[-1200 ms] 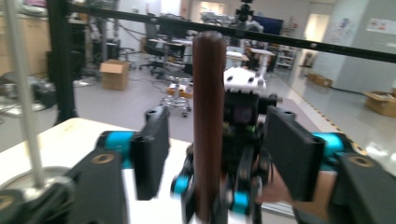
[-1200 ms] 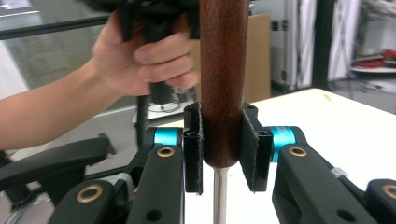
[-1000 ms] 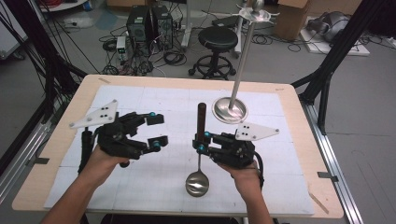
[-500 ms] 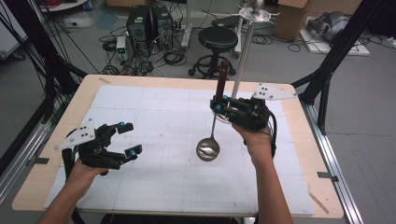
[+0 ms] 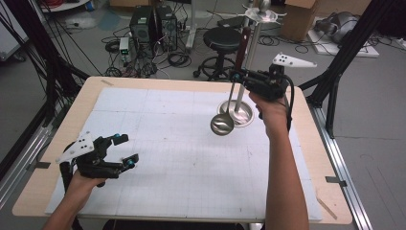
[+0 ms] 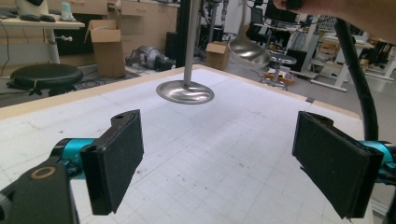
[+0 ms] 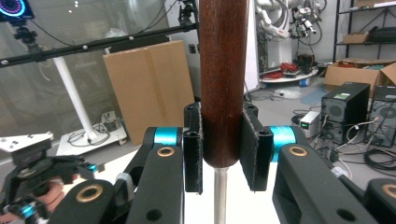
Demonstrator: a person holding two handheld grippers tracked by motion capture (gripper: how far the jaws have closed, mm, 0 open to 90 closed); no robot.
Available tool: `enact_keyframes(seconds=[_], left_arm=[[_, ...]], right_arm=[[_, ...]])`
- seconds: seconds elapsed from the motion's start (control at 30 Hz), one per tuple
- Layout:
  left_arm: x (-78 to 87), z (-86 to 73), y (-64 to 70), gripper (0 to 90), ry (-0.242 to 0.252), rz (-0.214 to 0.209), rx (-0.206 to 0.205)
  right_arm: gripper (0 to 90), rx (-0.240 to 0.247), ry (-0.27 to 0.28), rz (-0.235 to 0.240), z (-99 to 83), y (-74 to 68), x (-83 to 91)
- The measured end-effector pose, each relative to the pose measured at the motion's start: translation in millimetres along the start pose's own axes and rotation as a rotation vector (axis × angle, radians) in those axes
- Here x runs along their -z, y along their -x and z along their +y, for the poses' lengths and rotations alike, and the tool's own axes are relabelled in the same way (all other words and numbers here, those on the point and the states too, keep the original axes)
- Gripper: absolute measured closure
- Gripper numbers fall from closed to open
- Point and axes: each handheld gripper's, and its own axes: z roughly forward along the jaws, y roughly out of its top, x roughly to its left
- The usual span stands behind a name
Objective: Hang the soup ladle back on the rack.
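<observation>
Right gripper (image 5: pixel 235 76) is up in the air over the far right of the table (image 5: pixel 306 158), jaws clamped tight on the ladle (image 5: pixel 231 98). In the right gripper view the two black pads squeeze the dark wooden handle (image 7: pixel 223 84) just above where it meets the steel shaft. The ladle hangs nearly upright, handle at 12 o'clock, bowl (image 5: pixel 222 125) at 6 o'clock, clear of the white mat (image 5: pixel 182 163). The bowl sits in the picture just at 8 o'clock of the stand's round steel base (image 5: pixel 241 113); whether it overlaps the base's edge, I cannot tell from up here. The stand's pole (image 5: pixel 249 62) rises right beside the ladle's handle, with a hook disc (image 5: pixel 261 15) at the top.

Left gripper (image 5: pixel 123 149) is down at the near left corner of the mat, held low in the left hand (image 5: pixel 84 184), jaws wide apart, nothing between them. In the left gripper view the two pads (image 6: pixel 119 158) frame bare gridded mat, with the stand's base (image 6: pixel 185 91) at 12 o'clock and the ladle bowl (image 6: pixel 249 50) floating at 1 o'clock, under the right forearm (image 6: pixel 355 11).

The two grippers are well apart, left at 8 o'clock of the table, right at 1 o'clock.
</observation>
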Motion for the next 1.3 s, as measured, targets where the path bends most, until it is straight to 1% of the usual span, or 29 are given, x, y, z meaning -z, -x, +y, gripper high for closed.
enact_keyframes(seconds=[0.03, 0.07, 0.13, 0.2, 0.23, 0.3, 0.37, 0.47, 0.5, 0.53, 0.63, 0.73, 0.8, 0.93, 1.03, 1.1, 1.13, 1.17, 1.2, 1.23, 1.3], left_arm=[[-0.4, -0.4, -0.3, 16.9, -0.005, -0.001, 0.008], [-0.6, -0.5, -1.0, 16.9, -0.010, -0.002, 0.008], [-1.3, -0.8, -1.2, 16.9, -0.005, -0.001, 0.015], [-1.0, -0.8, -2.0, 17.0, -0.007, -0.002, 0.019], [-1.0, -0.8, -1.9, 17.0, -0.005, -0.002, 0.024], [-0.4, -1.0, -2.6, 17.0, -0.011, -0.003, 0.016], [0.1, -1.6, -2.5, 17.0, -0.014, -0.003, 0.019], [0.5, -2.8, -2.2, 17.0, -0.017, -0.003, 0.029], [0.7, -3.0, -2.6, 17.1, -0.019, -0.002, 0.025], [0.5, -3.2, -2.6, 17.1, -0.021, -0.002, 0.027], [0.6, -3.1, -2.3, 17.2, -0.021, -0.005, 0.027], [1.1, -3.2, -2.5, 17.2, -0.023, -0.006, 0.028], [1.5, -3.6, -2.2, 17.2, -0.023, -0.007, 0.035], [2.3, -4.0, -2.6, 17.2, -0.025, -0.007, 0.034], [2.8, -4.2, -2.8, 17.2, -0.026, -0.003, 0.034], [2.6, -4.9, -2.9, 17.2, -0.016, -0.003, 0.043], [2.8, -5.2, -3.5, 17.2, -0.016, -0.001, 0.042], [2.8, -5.8, -3.8, 17.2, -0.015, 0.003, 0.045], [3.0, -6.3, -4.1, 17.2, -0.017, 0.008, 0.044], [3.1, -6.9, -4.5, 17.2, -0.017, 0.014, 0.045], [3.7, -8.4, -5.7, 17.2, -0.014, 0.025, 0.052]], right_arm=[[73.1, 0.004, -0.003, -0.001, 3.3, 3.6, -1.0], [73.1, 0.005, -0.007, 0.000, 6.0, 7.2, -1.7], [73.1, 0.003, -0.019, 0.003, 10.3, 14.7, -2.9], [73.1, 0.001, -0.026, -0.006, 13.0, 21.5, -3.0], [73.1, -0.004, -0.023, -0.008, 13.6, 24.6, -2.5], [73.2, -0.017, -0.022, -0.011, 13.5, 30.8, -1.2], [73.2, -0.033, -0.017, -0.019, 11.8, 36.6, 0.1], [73.1, -0.046, -0.024, -0.030, 9.4, 43.5, 0.9], [73.2, -0.055, -0.027, -0.033, 8.7, 45.6, 0.8], [73.2, -0.059, -0.030, -0.042, 8.2, 47.2, 0.2], [73.2, -0.067, -0.026, -0.041, 8.4, 50.7, -1.0], [73.2, -0.065, -0.027, -0.046, 9.7, 53.4, -1.9], [73.1, -0.071, -0.030, -0.058, 10.2, 55.2, -2.1], [73.1, -0.074, -0.044, -0.072, 9.0, 56.9, -2.7], [73.0, -0.072, -0.043, -0.082, 8.6, 57.5, -2.5], [72.3, -0.074, -0.051, -0.087, 8.9, 55.5, -2.5], [70.8, -0.080, -0.057, -0.087, 8.9, 54.3, -2.7], [64.0, -0.084, -0.057, -0.093, 8.9, 52.6, -3.0], [56.4, -0.086, -0.064, -0.128, 9.7, 49.0, -2.0], [51.9, -0.077, -0.072, -0.155, 10.0, 46.7, -1.4], [41.8, -0.054, -0.120, -0.236, 9.8, 38.8, 0.9]])
